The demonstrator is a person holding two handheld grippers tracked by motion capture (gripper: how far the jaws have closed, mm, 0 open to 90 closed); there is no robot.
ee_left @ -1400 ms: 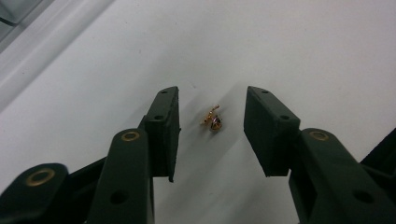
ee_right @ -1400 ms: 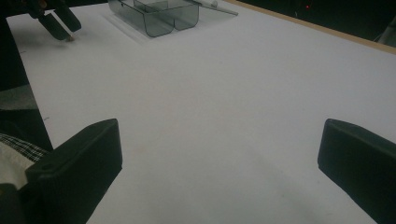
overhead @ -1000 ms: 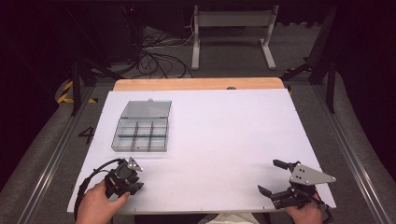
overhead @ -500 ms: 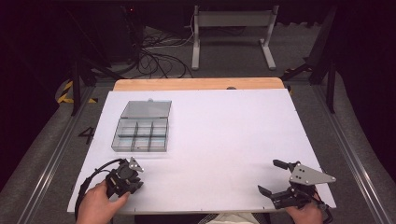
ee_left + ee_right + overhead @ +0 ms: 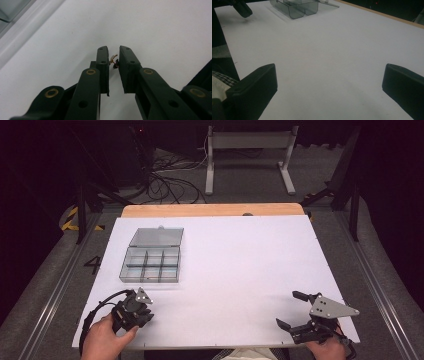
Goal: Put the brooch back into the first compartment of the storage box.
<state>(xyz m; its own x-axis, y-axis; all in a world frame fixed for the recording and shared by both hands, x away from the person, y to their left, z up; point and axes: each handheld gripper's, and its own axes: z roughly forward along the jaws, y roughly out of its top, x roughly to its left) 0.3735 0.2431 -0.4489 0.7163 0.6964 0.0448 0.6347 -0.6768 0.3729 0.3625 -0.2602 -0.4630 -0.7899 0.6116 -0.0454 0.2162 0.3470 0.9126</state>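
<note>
A clear compartment box point(image 5: 151, 264), its lid laid open behind it, is seen on the far left part of the white table point(image 5: 240, 270). The left gripper point(image 5: 114, 62) is held at the near left edge, just short of the box; its jaws are drawn nearly together on a tiny part point(image 5: 114, 62) (coppery and dark, too small to identify). The right gripper point(image 5: 296, 310) is held at the near right corner, well apart from the box, its jaws spread wide with nothing between them.
</note>
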